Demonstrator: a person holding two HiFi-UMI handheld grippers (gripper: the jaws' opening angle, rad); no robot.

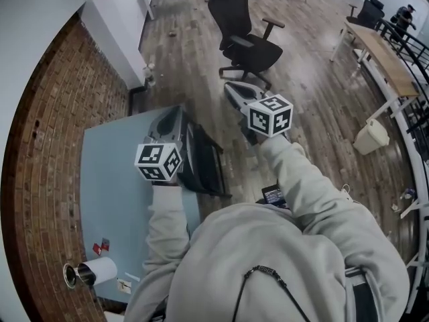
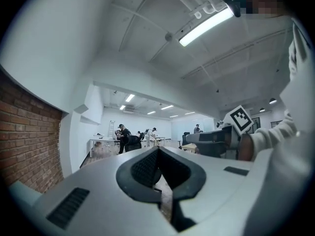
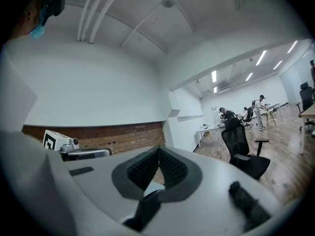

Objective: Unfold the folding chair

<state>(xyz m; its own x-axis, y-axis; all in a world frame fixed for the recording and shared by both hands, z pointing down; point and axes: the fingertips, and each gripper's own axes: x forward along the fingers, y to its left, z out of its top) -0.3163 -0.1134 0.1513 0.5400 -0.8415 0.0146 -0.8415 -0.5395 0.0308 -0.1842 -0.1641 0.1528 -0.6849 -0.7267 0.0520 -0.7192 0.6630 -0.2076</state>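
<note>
Folding chair (image 1: pixel 203 158) lies folded at the bench (image 1: pixel 107 193) edge, below left gripper (image 2: pixel 158 150) and right gripper (image 3: pixel 158 149), whose fingers (image 2: pixel 145 167) are pressed together on nothing; approaching closed would likely shove it off.

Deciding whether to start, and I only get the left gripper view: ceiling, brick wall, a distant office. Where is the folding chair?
Observer: The head view shows the folding chair, black and folded flat, set against the edge of the light blue table, between your two tools.
Operator: Is either tool on it?
Observer: Apparently not. The left tool is above the table corner beside it; the right tool is over the wood floor.
Operator: What is the right tool's state?
Observer: Its own view shows the tips together, with nothing held.
</note>
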